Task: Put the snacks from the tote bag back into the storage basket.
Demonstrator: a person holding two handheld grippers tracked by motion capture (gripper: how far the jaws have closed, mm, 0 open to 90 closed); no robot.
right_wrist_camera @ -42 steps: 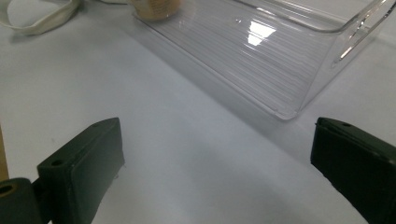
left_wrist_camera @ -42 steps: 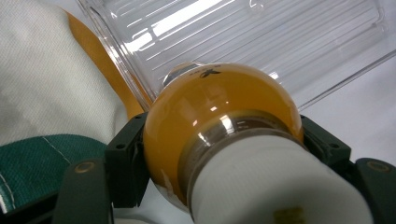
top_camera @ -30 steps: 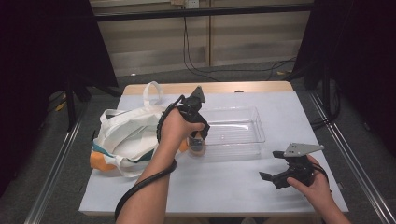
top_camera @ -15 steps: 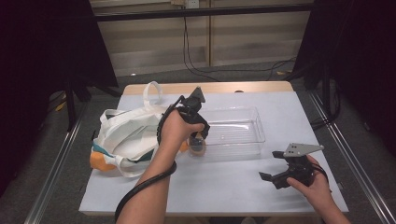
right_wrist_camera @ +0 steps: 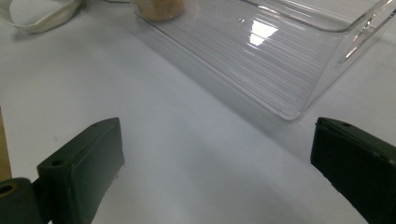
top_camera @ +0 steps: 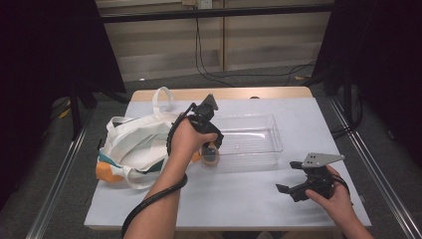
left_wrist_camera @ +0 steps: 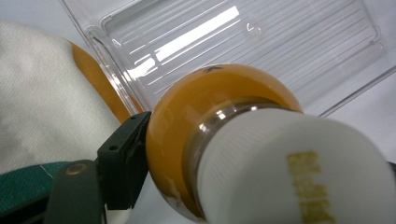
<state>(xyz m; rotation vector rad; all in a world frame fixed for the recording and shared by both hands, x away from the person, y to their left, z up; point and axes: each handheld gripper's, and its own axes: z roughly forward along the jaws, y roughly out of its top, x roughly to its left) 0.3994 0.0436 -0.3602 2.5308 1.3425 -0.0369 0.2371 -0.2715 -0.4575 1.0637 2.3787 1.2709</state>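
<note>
A small orange bottle with a white cap stands on the table at the front left corner of the clear plastic tray. My left gripper points down over it. Its jaws have just been opening, and the bottle is still between them. The one black finger that shows lies right beside the orange body, and the other is hidden behind the white cap. At the front right, my right gripper is held low over the table and stands open, with nothing between its fingers.
A white tote bag with teal trim lies on the left of the table, with something orange under its front edge. The tray holds nothing. Bare white tabletop stretches between the two hands.
</note>
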